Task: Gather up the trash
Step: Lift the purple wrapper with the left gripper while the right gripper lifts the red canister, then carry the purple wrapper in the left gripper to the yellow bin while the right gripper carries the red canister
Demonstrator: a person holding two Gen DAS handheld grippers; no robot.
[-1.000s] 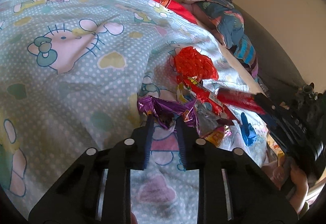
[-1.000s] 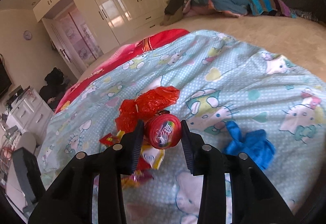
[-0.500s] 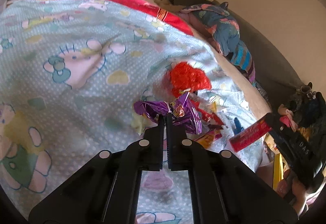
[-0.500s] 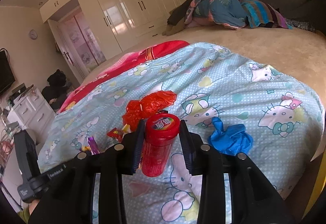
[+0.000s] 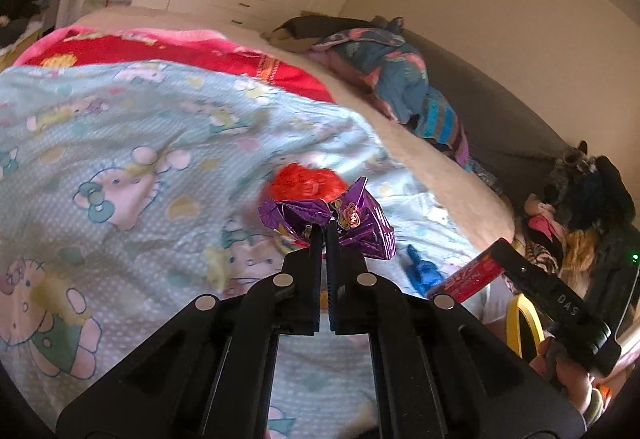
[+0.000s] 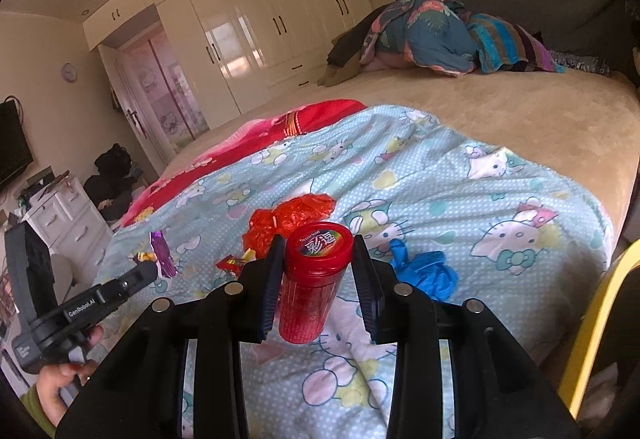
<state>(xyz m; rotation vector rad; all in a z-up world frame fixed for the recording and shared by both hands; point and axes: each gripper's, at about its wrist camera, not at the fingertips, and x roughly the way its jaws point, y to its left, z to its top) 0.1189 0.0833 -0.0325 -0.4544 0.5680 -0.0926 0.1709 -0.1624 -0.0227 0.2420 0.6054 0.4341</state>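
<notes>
Everywhere, cartoon-cat quilt [image 6: 460,199] over bed [image 6: 520,115]

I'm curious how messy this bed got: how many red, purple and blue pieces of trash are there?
Red: 3 (tub, crumpled bag, small wrapper)
Purple: 1 (foil wrapper)
Blue: 1 (glove)
Total: 5

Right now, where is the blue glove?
The blue glove lies on the cartoon-print quilt, just right of the right gripper and its red canister, near the bed's edge.

Crumpled purple wrapper [image 5: 334,217] aloft; red canister [image 6: 314,281] upright, lid on.
</notes>
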